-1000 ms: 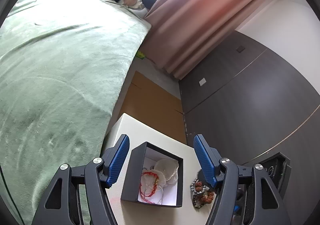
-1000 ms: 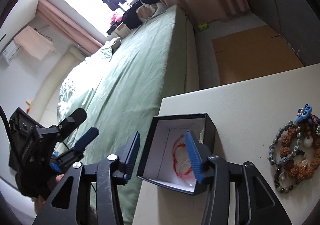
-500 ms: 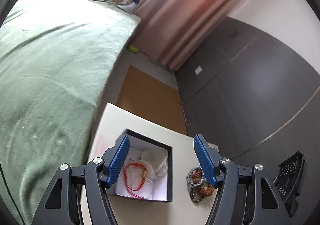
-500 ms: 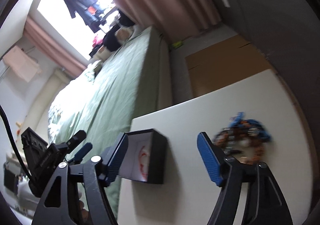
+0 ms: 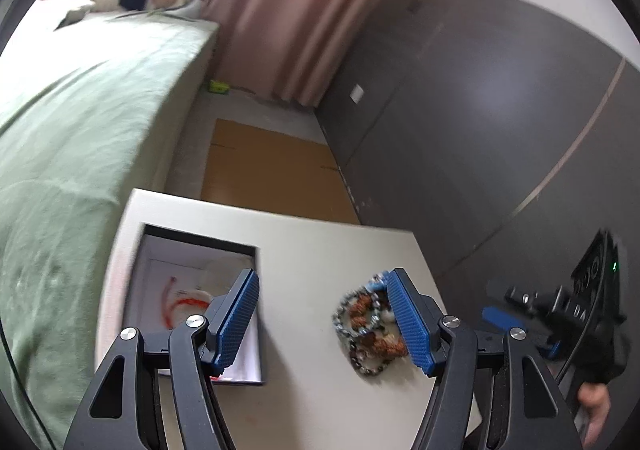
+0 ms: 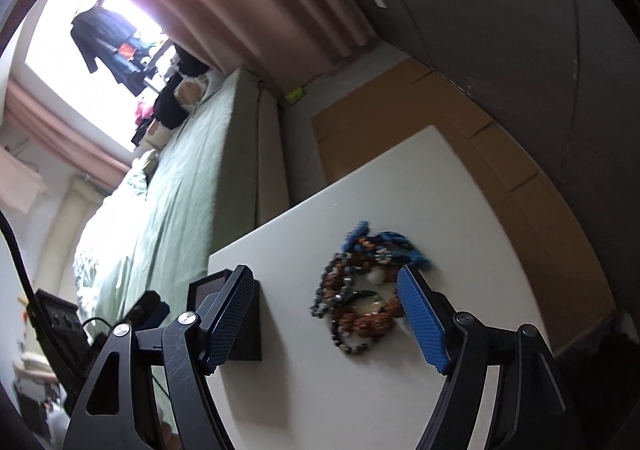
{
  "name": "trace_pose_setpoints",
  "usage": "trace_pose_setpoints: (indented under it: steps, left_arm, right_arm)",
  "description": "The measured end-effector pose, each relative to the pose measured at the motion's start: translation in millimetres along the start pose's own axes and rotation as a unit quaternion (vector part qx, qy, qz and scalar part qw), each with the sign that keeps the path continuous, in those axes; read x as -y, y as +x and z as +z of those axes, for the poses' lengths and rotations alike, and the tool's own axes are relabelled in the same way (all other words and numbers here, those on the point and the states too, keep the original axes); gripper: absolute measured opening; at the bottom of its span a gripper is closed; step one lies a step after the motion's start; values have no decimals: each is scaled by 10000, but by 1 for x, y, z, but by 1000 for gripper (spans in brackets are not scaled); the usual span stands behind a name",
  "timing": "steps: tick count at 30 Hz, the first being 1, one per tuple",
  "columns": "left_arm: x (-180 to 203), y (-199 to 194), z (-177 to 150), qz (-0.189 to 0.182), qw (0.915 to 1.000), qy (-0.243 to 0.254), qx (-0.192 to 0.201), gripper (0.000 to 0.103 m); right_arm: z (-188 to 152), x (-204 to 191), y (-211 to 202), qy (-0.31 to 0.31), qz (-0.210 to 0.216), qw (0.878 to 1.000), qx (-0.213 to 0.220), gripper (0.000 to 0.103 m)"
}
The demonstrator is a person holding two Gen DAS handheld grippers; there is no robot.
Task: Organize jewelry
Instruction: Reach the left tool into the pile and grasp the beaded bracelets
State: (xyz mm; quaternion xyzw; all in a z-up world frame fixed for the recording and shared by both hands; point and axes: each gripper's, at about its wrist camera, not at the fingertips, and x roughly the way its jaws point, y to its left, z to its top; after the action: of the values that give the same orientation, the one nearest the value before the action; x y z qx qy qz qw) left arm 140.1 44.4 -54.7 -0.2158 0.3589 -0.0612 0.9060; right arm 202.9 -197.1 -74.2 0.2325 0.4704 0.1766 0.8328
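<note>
Jewelry pile [image 6: 362, 300] (beaded bracelets, brown and grey beads, blue tassels at the far end) lies in a tangled heap on the white table [image 6: 460, 185], well apart from any edge. Beside it, toward the bed, stands the black box [image 5: 200, 250], open-topped; a red cord bracelet [image 5: 180, 302] lies inside on the white lining.

Right gripper [image 6: 326, 320] hangs above the heap. Its jaws have just been opening and stand released, nothing between them. Left gripper [image 5: 324, 320] is likewise released and empty, one finger over the box, the other over the near side of the heap.

Step in hand, as I judge it: picking one bracelet out of the heap for transfer to the box. To do it well, come down on a single strand at the heap's outer loop, not the middle (the strands look interlocked, so a central pinch may drag the lot). Lift slowly, and let the other gripper steady the box.

View differences: the left wrist camera looks into the box and shows its contents; the right wrist camera shows only the box's dark outer wall. The right view gives the clearer look at the heap, tassels included. In the left view the heap is blurred and partly behind a finger.
</note>
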Motion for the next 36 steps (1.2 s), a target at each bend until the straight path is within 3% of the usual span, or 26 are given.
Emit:
trace_pose_setpoints:
  steps: [6, 13, 27, 36]
  left_arm:
    - [38, 29, -17, 98, 9973, 647, -340, 57]
    - [58, 64, -33, 214, 9932, 896, -705, 44]
    - [86, 114, -54, 852, 9802, 1548, -894, 44]
    - [87, 137, -55, 926, 9766, 1621, -1067, 44]
  right_arm:
    - [4, 20, -4, 270, -5, 9996, -84, 75]
    - [10, 42, -10, 527, 30, 9985, -110, 75]
    - [10, 78, -2, 937, -31, 9946, -445, 75]
    - [13, 85, 4, 1063, -19, 9931, -501, 75]
